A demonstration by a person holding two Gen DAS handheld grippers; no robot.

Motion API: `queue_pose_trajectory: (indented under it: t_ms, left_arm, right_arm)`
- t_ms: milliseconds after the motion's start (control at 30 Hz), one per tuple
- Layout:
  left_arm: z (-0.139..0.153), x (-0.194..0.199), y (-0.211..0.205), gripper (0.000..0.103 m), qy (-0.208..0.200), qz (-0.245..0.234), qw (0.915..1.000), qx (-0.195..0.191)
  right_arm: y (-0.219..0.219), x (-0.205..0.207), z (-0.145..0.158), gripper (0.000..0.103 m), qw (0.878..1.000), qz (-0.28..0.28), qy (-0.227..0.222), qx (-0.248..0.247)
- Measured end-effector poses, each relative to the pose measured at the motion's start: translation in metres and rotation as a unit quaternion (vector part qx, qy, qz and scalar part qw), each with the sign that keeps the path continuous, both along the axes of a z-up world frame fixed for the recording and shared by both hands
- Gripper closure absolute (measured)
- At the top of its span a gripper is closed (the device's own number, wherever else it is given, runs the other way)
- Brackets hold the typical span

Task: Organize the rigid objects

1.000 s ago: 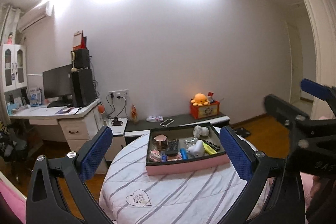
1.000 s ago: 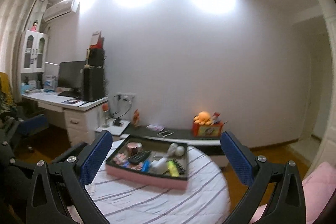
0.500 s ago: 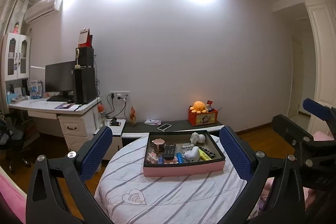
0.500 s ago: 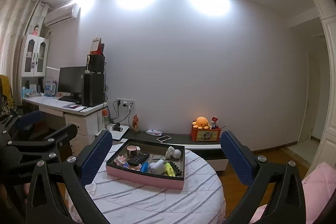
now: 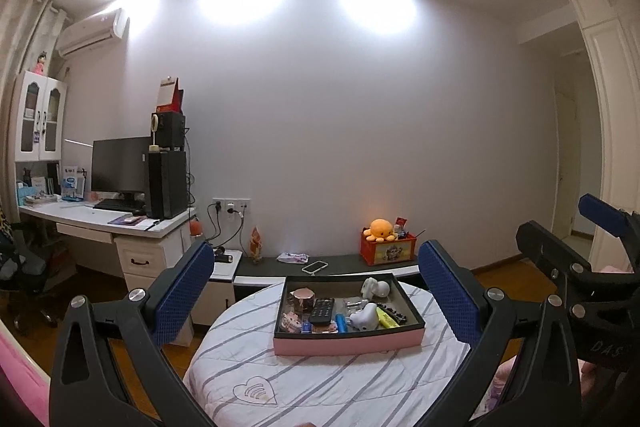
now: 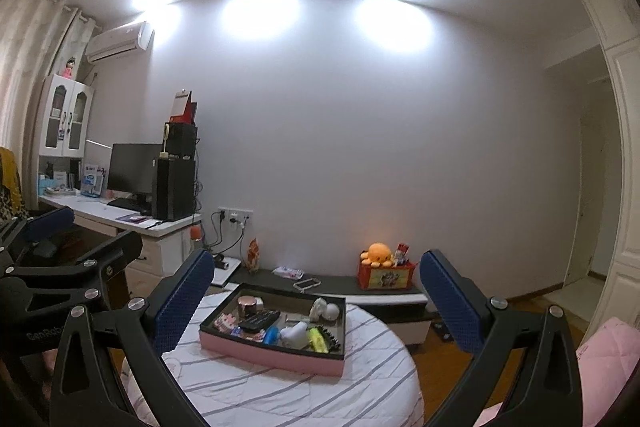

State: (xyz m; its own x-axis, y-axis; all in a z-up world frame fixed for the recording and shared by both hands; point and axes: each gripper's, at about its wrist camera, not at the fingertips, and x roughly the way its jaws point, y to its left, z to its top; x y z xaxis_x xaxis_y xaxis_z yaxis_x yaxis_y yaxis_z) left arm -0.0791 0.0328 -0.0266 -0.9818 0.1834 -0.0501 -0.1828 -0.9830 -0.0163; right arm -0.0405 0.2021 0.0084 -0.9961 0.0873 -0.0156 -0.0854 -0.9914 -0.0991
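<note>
Bedroom with a white wall lit by ceiling spots; nearest, a round table [image 5: 320,383] under a white cloth with grey stripes.

Left gripper [image 5: 318,291] held above the near edge of the table, jaws spread wide, blue pads empty. Right gripper [image 6: 316,301] likewise apart and gripping nothing, hovering short of the table; seen too from the left wrist view at the right edge.

On the cloth, toward the far side, a shallow pink tray [image 5: 348,345] with a dark inner lining, framed between the open fingers in both views. Inside, a clutter of small rigid things:
- a black remote control [image 5: 322,311] near the middle, lying flat;
- a copper-pink round tin [image 5: 302,295] at the far left corner;
- a small pink-and-white item [image 5: 291,321] at the near left, too small to identify;
- a blue tube [image 5: 341,323] by the near wall;
- a white rounded object [image 5: 363,317] just beside the tube;
- a yellow highlighter [image 5: 385,319] to its right, next to a black comb-like piece [image 5: 396,313];
- a white figurine [image 5: 375,287] at the far right corner.

Beyond the table, a low dark bench [image 5: 344,269] against the wall, carrying a phone [image 5: 315,267] and a red box [image 5: 388,249] topped with an orange plush octopus [image 5: 380,229]. Further left, a white desk [image 5: 108,227] with a monitor [image 5: 118,167] and a black computer tower [image 5: 167,183].
</note>
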Motion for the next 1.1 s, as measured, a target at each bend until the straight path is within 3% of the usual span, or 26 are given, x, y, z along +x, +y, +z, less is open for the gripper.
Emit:
queue_pose_trajectory:
  t_ms: [367,1100]
  left_arm:
    - [0.003,0.003,0.005,0.000,0.012,-0.003,0.9999,0.006]
    - [-0.004,-0.006,0.005,0.000,0.015,0.004,0.9999,0.006]
  right_arm:
    - [0.001,0.010,0.005,0.000,0.999,-0.010,0.031,-0.005]
    - [0.002,-0.002,0.002,0.000,1.000,-0.012,0.017,-0.009]
